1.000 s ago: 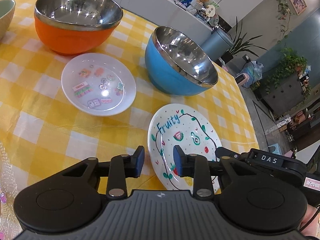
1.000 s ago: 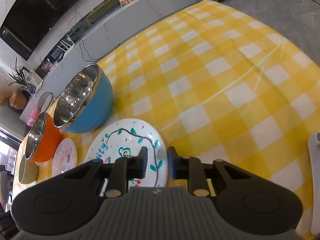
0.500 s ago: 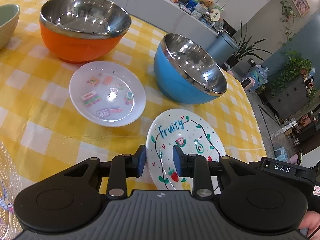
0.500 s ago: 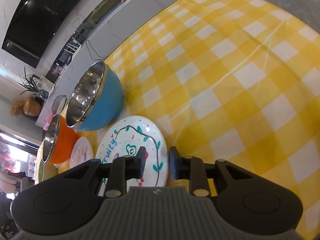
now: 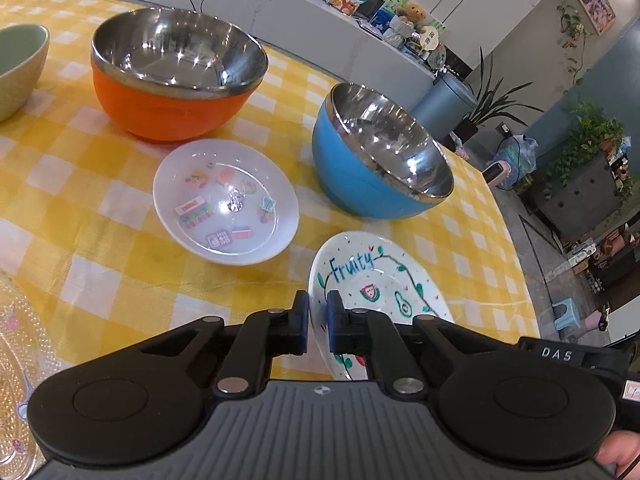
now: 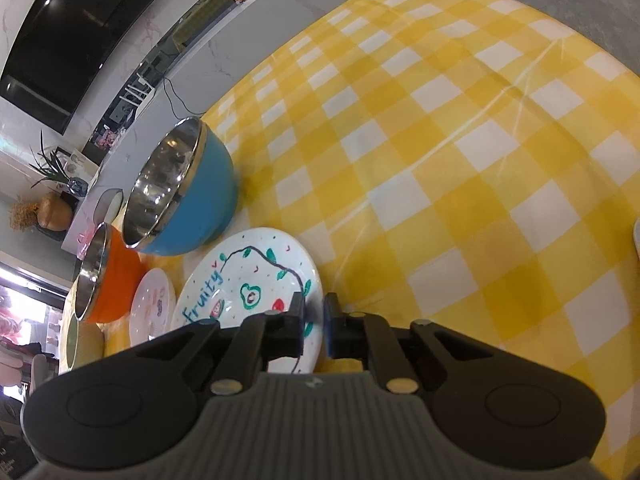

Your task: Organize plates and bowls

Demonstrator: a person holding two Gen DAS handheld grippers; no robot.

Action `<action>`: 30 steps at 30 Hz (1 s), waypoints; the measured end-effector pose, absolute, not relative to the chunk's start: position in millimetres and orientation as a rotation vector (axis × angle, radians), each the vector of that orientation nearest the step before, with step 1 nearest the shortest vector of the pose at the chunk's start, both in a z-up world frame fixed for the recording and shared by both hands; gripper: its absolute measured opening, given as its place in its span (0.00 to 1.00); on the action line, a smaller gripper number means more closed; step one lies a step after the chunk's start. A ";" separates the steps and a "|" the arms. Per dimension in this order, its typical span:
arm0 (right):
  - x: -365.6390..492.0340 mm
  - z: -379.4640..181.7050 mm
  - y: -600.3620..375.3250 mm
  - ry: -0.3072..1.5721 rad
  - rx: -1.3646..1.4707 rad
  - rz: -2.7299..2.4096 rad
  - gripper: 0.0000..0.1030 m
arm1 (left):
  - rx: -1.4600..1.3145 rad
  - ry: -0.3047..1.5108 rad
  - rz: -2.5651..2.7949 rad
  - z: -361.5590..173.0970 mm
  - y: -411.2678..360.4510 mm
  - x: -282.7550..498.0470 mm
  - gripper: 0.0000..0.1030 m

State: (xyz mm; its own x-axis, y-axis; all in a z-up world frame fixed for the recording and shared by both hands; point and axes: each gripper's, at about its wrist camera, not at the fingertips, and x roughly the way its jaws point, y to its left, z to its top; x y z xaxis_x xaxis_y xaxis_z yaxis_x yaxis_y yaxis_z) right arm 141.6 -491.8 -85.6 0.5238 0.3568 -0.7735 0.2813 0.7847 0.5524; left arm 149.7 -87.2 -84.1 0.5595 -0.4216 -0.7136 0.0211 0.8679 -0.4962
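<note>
A white "Fruity" plate (image 5: 384, 280) with fruit drawings is tilted up off the yellow checked tablecloth (image 5: 100, 240). My left gripper (image 5: 318, 312) is shut on its left rim. My right gripper (image 6: 314, 316) is shut on its opposite rim; the plate also shows in the right wrist view (image 6: 248, 280). Beyond it sit a shallow white sticker bowl (image 5: 226, 200), a blue steel-lined bowl (image 5: 376, 160) and an orange steel-lined bowl (image 5: 176, 72). A green bowl (image 5: 16, 68) is at the far left.
A clear patterned glass plate (image 5: 16, 344) lies at the near left. The table edge curves off to the right (image 5: 520, 272). A wide stretch of checked cloth (image 6: 460, 160) lies right of the plate. A white object's edge (image 6: 636, 240) shows at the far right.
Both grippers have closed from a part-open gap onto opposite rims of the Fruity plate, and the plate has tilted up off the cloth.
</note>
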 end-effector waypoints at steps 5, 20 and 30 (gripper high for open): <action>134.3 -82.9 -492.6 1.033 0.729 0.070 0.07 | -0.482 0.939 -0.271 -78.5 -82.4 144.8 0.09; 111.8 -79.5 -478.3 1.047 0.782 0.141 0.08 | -0.493 0.903 -0.241 -62.6 -61.7 118.5 0.08; 103.1 -76.1 -453.6 1.056 0.811 0.212 0.08 | -0.523 0.871 -0.203 -54.4 -31.4 99.5 0.08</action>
